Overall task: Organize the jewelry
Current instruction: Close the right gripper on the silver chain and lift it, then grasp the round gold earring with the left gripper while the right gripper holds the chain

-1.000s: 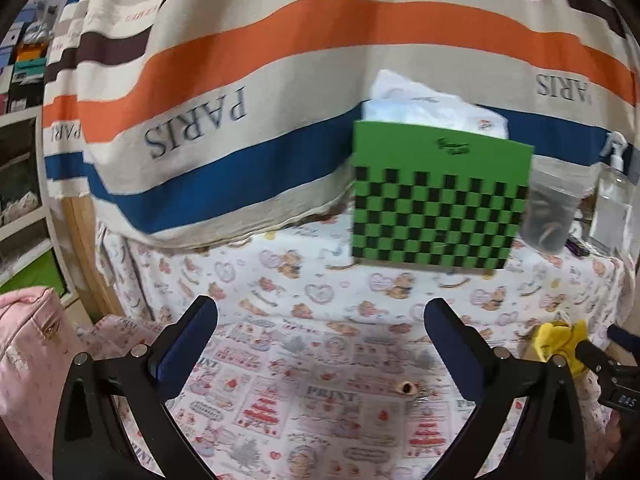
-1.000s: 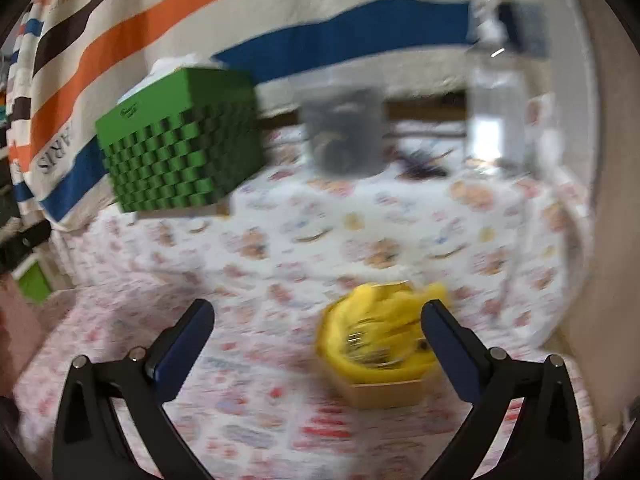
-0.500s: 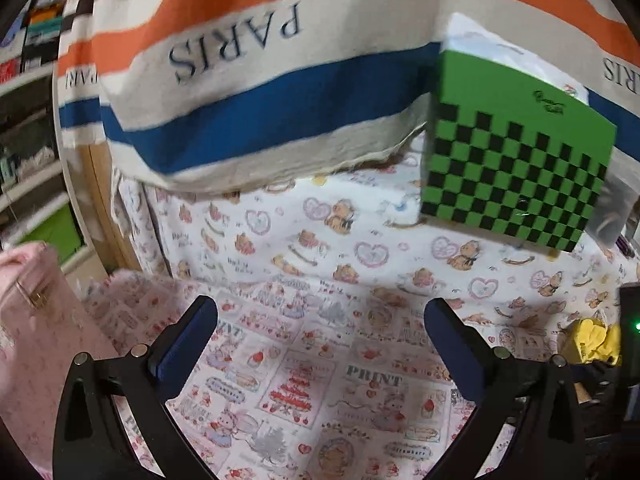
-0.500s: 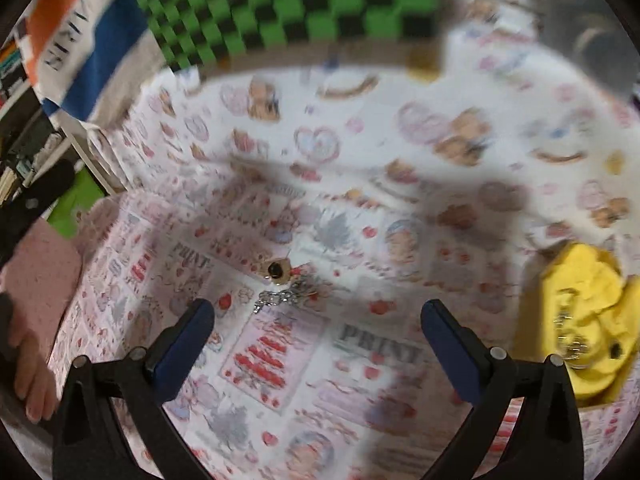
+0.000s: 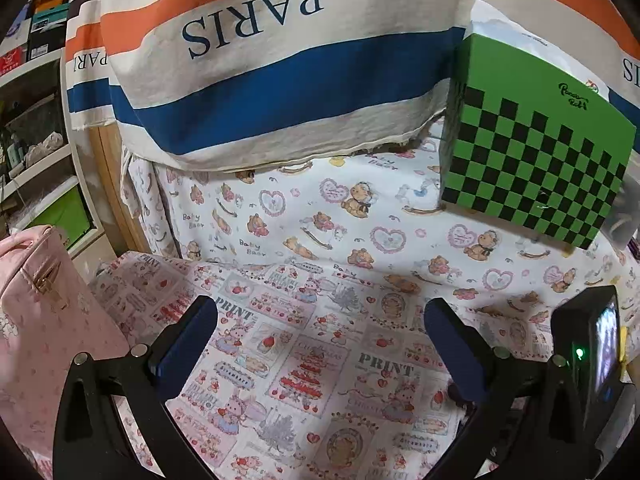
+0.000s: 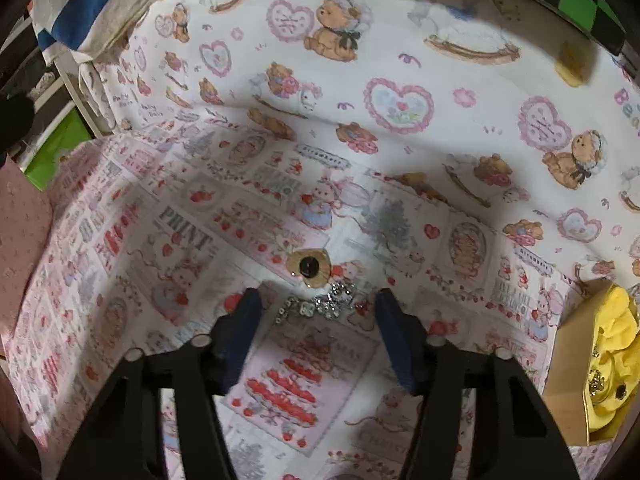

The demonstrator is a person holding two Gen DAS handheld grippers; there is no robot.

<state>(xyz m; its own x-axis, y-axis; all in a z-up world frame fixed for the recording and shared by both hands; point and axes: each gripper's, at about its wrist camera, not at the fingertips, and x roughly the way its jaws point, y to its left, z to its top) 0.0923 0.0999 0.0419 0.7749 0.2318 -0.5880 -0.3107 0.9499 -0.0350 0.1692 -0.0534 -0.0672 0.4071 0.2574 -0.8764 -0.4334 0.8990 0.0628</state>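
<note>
Behind right fingers [image 6: 390,340], half-hidden brooch [image 6: 316,304]

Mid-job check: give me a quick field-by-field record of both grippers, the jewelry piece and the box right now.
right gripper: open, jaws either side of the jewelry, not closed on it
jewelry piece: round gold charm with sparkly chain, lying on the printed cloth
left gripper: open, nothing between its jaws
box: cardboard, yellow cloth lining, to the right of the right gripper; something glittery already inside
green checkered box: at the back, untouched
</note>
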